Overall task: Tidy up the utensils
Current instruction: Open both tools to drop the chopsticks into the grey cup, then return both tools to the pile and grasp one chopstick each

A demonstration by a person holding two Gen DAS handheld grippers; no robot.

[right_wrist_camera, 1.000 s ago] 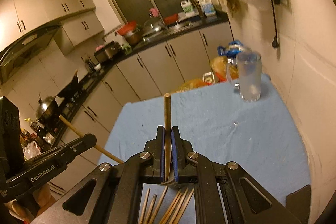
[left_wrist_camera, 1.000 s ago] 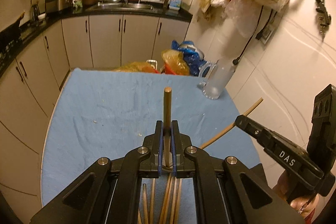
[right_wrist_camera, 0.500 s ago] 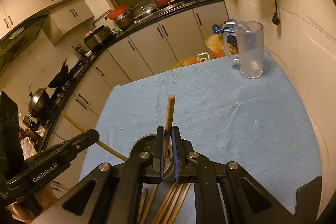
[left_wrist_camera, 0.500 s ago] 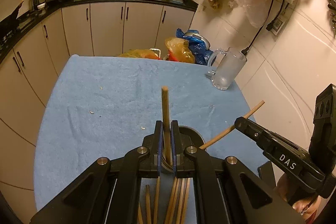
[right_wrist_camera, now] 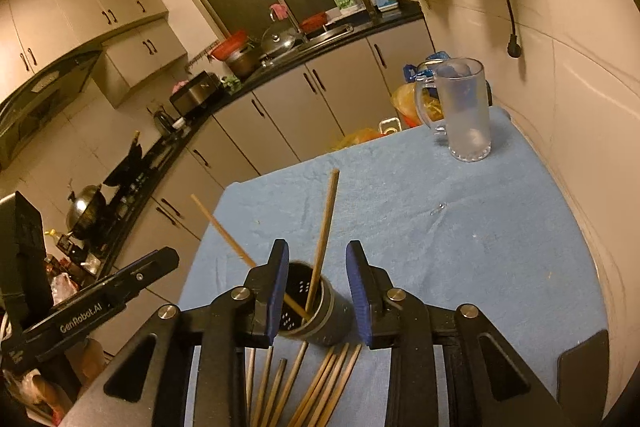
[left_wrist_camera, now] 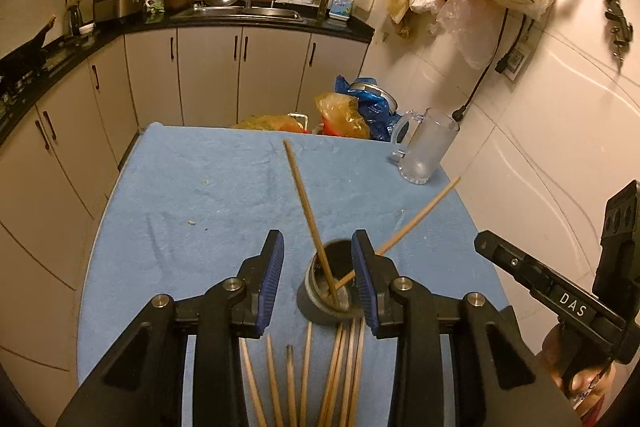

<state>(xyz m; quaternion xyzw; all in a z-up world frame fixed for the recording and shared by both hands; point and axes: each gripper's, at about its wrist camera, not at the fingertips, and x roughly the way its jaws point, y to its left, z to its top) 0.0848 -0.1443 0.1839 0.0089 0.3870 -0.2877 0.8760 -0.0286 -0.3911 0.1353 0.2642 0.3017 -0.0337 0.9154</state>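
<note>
Two chopsticks (left_wrist_camera: 306,211) stood tilted in the dark perforated holder (right_wrist_camera: 316,315), crossing inside it. Left gripper (left_wrist_camera: 318,287) and right gripper (right_wrist_camera: 316,291) each had jaws spread wide, gripping nothing, straddling the holder. Loose chopsticks (right_wrist_camera: 304,383) lay on the blue cloth (left_wrist_camera: 208,203) of the counter, near side of the holder. Glass mug (right_wrist_camera: 466,111) stood far right, well apart.
</note>
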